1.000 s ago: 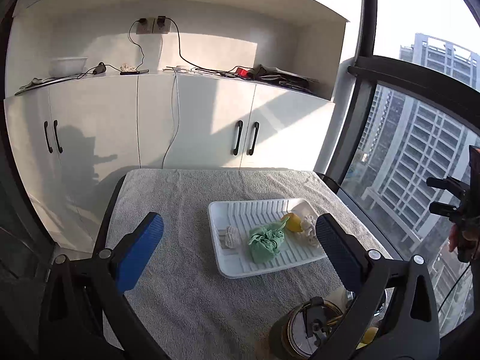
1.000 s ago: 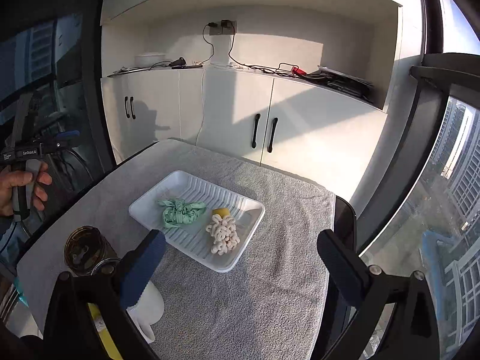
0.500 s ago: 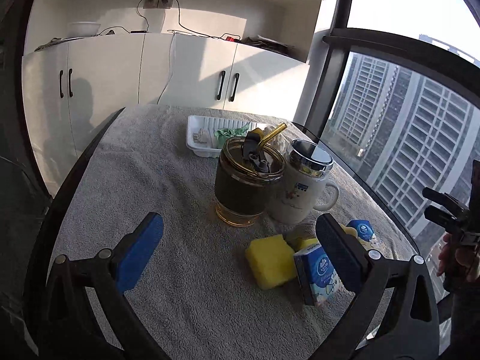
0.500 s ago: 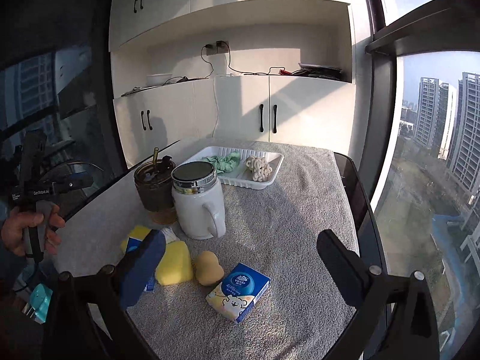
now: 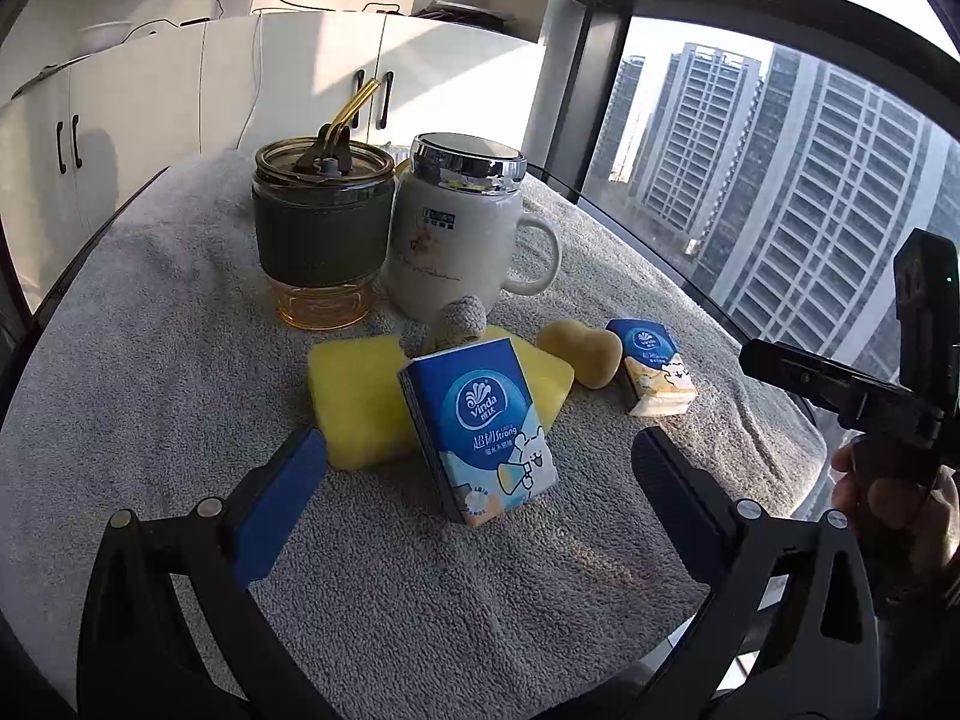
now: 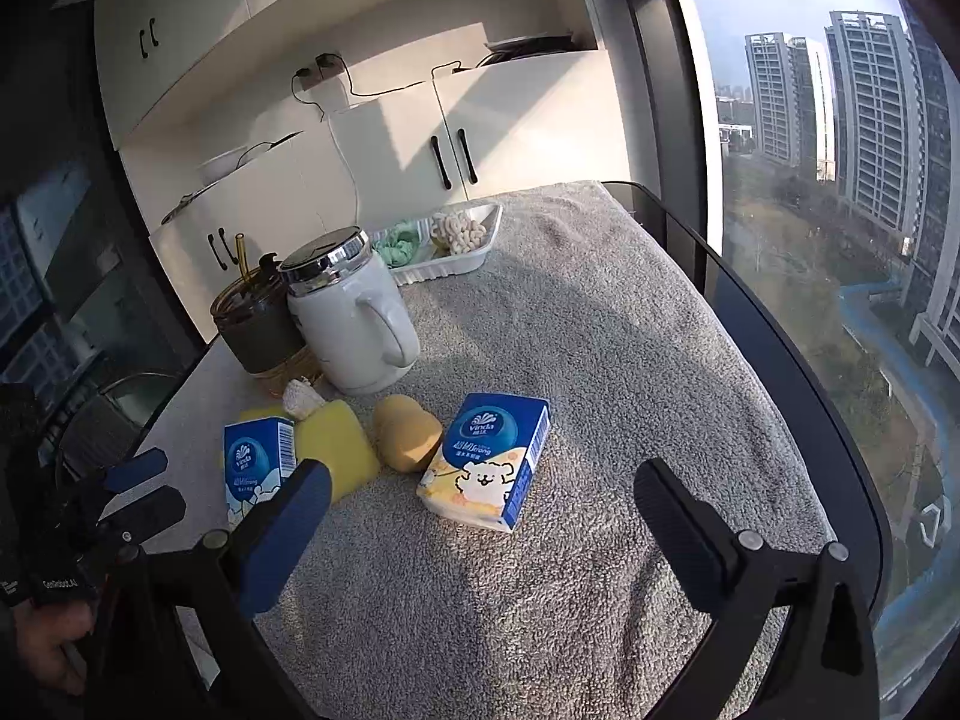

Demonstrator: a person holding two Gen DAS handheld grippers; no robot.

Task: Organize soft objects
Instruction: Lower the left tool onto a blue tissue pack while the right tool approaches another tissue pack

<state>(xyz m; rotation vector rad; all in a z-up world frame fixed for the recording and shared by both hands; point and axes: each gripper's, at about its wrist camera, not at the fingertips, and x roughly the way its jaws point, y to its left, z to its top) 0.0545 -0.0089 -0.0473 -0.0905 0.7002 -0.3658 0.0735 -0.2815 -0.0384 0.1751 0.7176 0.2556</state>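
A blue tissue pack (image 5: 480,432) leans on yellow sponges (image 5: 360,396) right before my open, empty left gripper (image 5: 480,480). A tan rounded sponge (image 5: 582,351) and a second tissue pack (image 5: 654,375) lie to its right. In the right wrist view that second pack (image 6: 486,468) lies before my open, empty right gripper (image 6: 480,510), with the tan sponge (image 6: 405,432), a yellow sponge (image 6: 333,450) and the first pack (image 6: 255,465) to the left. A white tray (image 6: 456,267) at the far end holds a green cloth (image 6: 399,243) and a white knotted item (image 6: 462,231).
A glass cup with a straw (image 5: 321,228) and a white lidded mug (image 5: 456,228) stand behind the sponges on the grey towel (image 6: 600,360). White cabinets (image 6: 420,144) are behind the table. A window with a dark frame (image 6: 666,90) runs along the right side.
Both grippers have drawn back from above the tray to the near end of the table and lowered towards the sponges and tissue packs. Both stay open and empty.
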